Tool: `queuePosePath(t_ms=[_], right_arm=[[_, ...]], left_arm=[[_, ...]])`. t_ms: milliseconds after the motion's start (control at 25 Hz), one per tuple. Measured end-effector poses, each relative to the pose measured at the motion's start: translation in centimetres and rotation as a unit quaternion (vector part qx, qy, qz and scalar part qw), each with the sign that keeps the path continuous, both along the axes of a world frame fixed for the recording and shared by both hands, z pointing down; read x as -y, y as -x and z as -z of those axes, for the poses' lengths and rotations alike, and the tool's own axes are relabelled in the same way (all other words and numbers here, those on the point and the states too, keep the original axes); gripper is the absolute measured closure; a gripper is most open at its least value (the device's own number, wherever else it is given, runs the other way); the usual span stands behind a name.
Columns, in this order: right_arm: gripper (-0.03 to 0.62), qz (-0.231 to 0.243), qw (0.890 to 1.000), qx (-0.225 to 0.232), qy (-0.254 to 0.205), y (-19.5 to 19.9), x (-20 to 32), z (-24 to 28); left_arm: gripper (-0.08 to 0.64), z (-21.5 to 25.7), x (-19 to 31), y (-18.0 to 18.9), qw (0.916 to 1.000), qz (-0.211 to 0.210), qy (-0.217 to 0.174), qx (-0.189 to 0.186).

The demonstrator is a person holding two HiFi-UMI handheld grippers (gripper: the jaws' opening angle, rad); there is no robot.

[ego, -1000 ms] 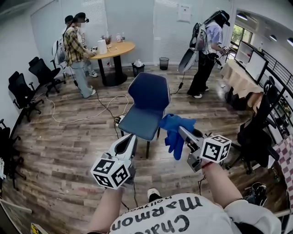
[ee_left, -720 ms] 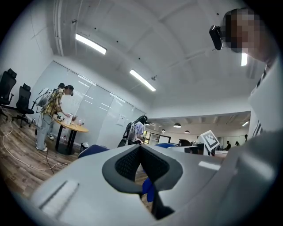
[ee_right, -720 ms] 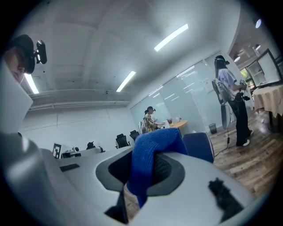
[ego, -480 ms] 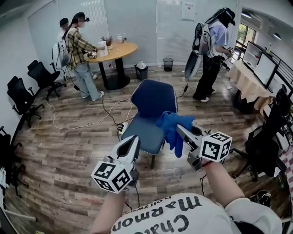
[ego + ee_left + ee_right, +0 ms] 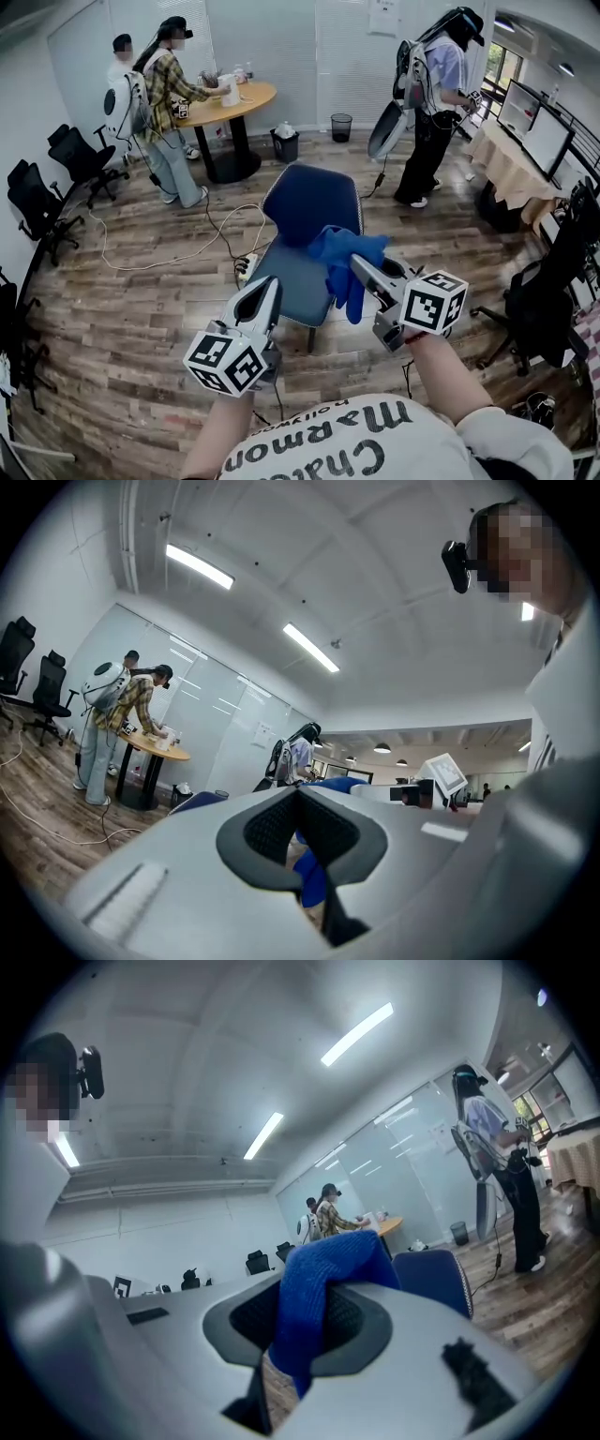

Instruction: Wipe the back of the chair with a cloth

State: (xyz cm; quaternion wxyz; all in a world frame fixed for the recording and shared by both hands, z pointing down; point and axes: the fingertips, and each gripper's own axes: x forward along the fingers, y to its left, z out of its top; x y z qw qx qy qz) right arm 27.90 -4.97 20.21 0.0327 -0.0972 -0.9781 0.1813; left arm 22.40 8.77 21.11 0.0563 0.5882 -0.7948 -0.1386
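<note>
Pinching cloth (image 5: pixel 338 279) between right gripper (image 5: pixel 359 265) fingers near chair (image 5: pixel 309 202); left gripper (image 5: pixel 269 288) fingers closed.

My right gripper (image 5: pixel 358 265) clamps a crumpled blue fabric cloth (image 5: pixel 337 255) in front of the blue upholstered chair (image 5: pixel 305 202); my left gripper (image 5: pixel 269 289) hangs alongside.

Standing upright on black legs, a dark blue padded chair (image 5: pixel 309 208), backrest on its far side. Above that chair's seat, near the backrest, a bright blue crumpled cloth (image 5: pixel 337 247), hanging limp, pinched by the right gripper (image 5: pixel 359 264).
</note>
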Motion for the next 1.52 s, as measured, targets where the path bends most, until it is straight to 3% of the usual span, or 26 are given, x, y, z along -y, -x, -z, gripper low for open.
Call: queuePosePath(t_ms=[200,600,880,1160,1520], right_arm=[[0.514,0.007,1.000,-0.009,0.009,1.0,0.1,-1.4],[0.514,-0.004,1.000,0.002,-0.015,5.4,-0.5,-1.2],[0.514,-0.050,0.999,-0.010,-0.009,12.8,0.1,-1.2],[0.512,-0.096,0.995,0.008,-0.008,22.0,-0.5,2.4],[0.512,-0.152,0.988,0.021,0.000,30.5,-0.8,2.6]], left_arm=[[0.551,-0.5,1.2,0.8,0.9997,-0.005,-0.005,-0.022],[0.551,0.7,2.0,5.2,1.0000,-0.006,-0.004,0.003],[0.551,1.4,2.8,13.7,0.9992,-0.035,0.019,0.010],[0.551,5.0,2.2,22.5,0.9963,-0.081,0.004,0.030],[0.551,5.1,1.4,31.1,0.9872,-0.148,0.006,0.058]])
